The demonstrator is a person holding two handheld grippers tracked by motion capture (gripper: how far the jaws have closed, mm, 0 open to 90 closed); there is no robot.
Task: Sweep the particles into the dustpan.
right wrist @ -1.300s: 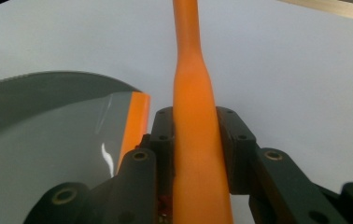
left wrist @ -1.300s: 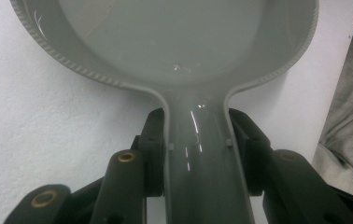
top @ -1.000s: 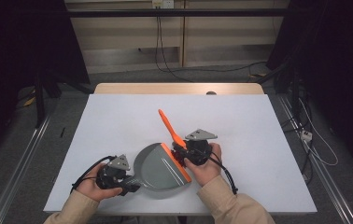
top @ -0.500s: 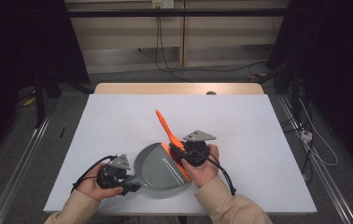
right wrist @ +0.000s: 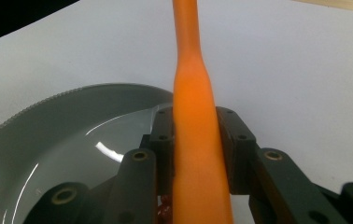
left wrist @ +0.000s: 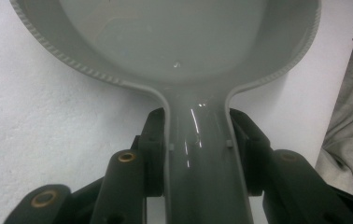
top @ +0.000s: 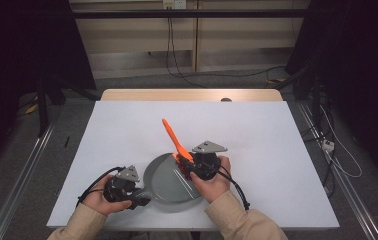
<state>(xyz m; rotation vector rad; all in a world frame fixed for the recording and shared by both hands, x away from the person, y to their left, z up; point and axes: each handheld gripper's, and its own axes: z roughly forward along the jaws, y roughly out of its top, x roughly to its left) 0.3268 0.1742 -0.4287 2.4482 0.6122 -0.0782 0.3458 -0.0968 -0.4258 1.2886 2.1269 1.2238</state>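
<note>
A grey frying pan lies on the white table near its front edge. My left gripper is shut on the pan's handle, which runs between its black jaws. An orange spatula slants up and away over the pan's right rim. My right gripper is shut on the spatula's wider part. The spatula's handle end points toward the far left. Something small and red shows under the spatula at the jaws' base; I cannot tell what it is.
The white tabletop stretches wide to the right and behind the pan. A wooden strip runs along the far edge. Metal rails flank the table on the floor, and cables lie at the right.
My right gripper has moved the spatula left and nearer, so it now sits over the pan's right rim. The left gripper and pan have stayed put.
</note>
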